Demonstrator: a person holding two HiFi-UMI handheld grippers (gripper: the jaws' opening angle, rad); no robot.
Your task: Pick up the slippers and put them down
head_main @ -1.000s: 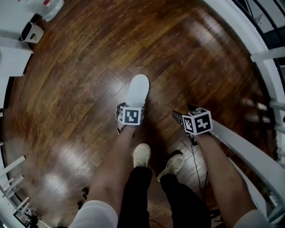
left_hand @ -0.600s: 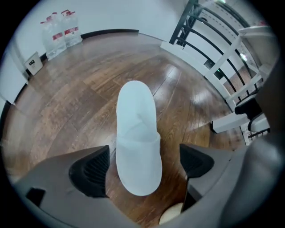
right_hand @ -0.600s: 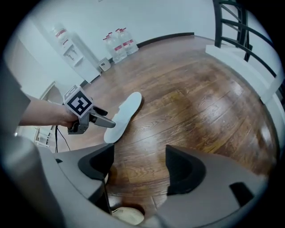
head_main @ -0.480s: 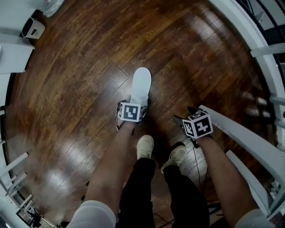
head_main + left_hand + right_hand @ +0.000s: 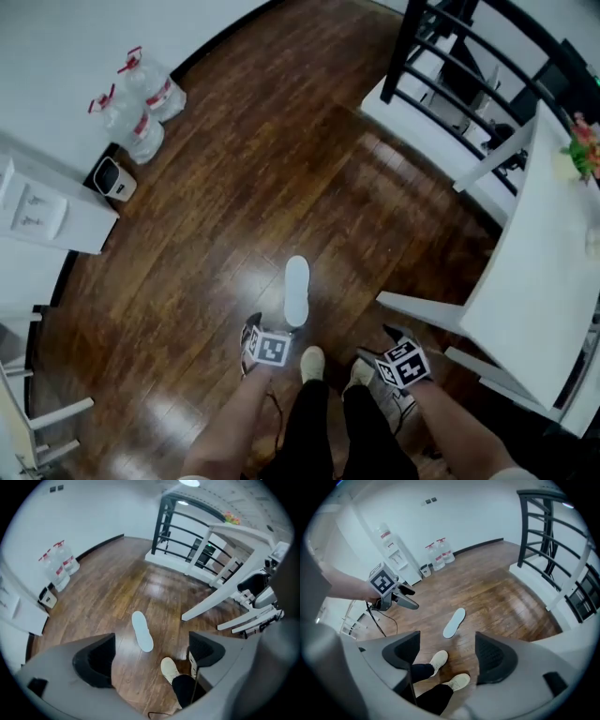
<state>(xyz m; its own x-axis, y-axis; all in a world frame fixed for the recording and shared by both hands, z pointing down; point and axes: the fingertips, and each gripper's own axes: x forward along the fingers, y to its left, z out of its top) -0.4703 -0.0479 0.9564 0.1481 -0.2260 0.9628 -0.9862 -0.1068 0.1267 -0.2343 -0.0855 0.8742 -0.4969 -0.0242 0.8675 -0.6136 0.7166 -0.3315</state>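
Note:
One white slipper (image 5: 296, 291) lies flat on the dark wood floor, just ahead of the person's shoes (image 5: 311, 361). My left gripper (image 5: 251, 325) hovers high above the floor, behind and left of the slipper and well apart from it. In the left gripper view the slipper (image 5: 142, 631) shows far below between the jaws of the left gripper (image 5: 150, 652), which stand open and empty. My right gripper (image 5: 392, 334) hangs on the right, also open and empty. Its own view shows the slipper (image 5: 454, 622) and the left gripper (image 5: 407, 599). No second slipper is in view.
Water bottles (image 5: 141, 108) and a small white bin (image 5: 114, 178) stand by the far left wall beside a white cabinet (image 5: 47, 211). A white table (image 5: 544, 281) with flowers (image 5: 581, 150) is at the right, and a black railing (image 5: 469, 84) behind it.
The head view has risen and pulled far back. Both grippers have lifted away from the slipper, which stays on the floor; the left gripper was right at its heel before.

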